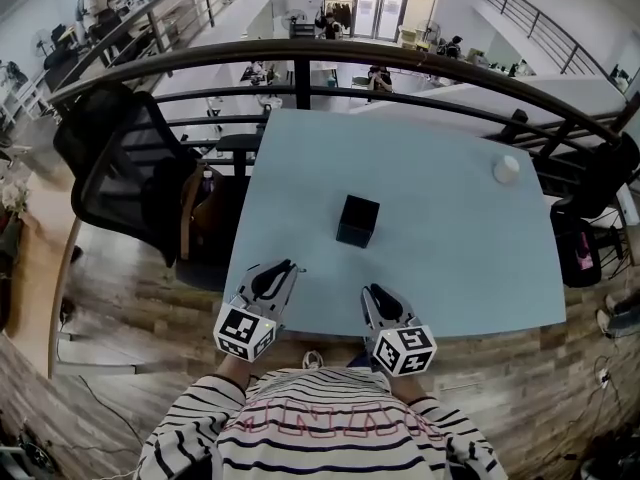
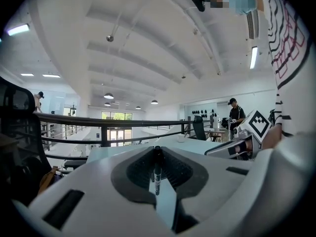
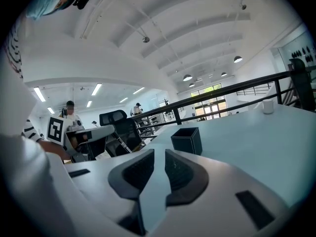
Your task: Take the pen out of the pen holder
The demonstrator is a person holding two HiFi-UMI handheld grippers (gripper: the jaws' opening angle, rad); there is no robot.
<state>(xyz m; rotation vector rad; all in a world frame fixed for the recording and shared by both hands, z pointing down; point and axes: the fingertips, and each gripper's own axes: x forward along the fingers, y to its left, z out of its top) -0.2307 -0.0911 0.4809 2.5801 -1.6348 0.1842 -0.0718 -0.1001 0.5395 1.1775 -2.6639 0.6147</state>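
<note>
The black square pen holder (image 1: 357,220) stands open-topped on the light blue table (image 1: 460,268), ahead of both grippers and nearer the right one. In the right gripper view the pen holder (image 3: 187,139) sits just beyond the jaws. My left gripper (image 1: 289,267) hovers at the table's near left edge. In the left gripper view it (image 2: 157,151) is shut on a thin black pen (image 2: 156,174) that stands upright between the pads. My right gripper (image 1: 373,291) lies near the front edge; its jaws (image 3: 159,156) show a narrow gap with nothing in it.
A white cup (image 1: 506,169) stands at the table's far right. A black office chair (image 1: 125,168) is at the left of the table, and a dark railing (image 1: 300,58) runs behind it. Dark bags (image 1: 575,248) rest off the right edge.
</note>
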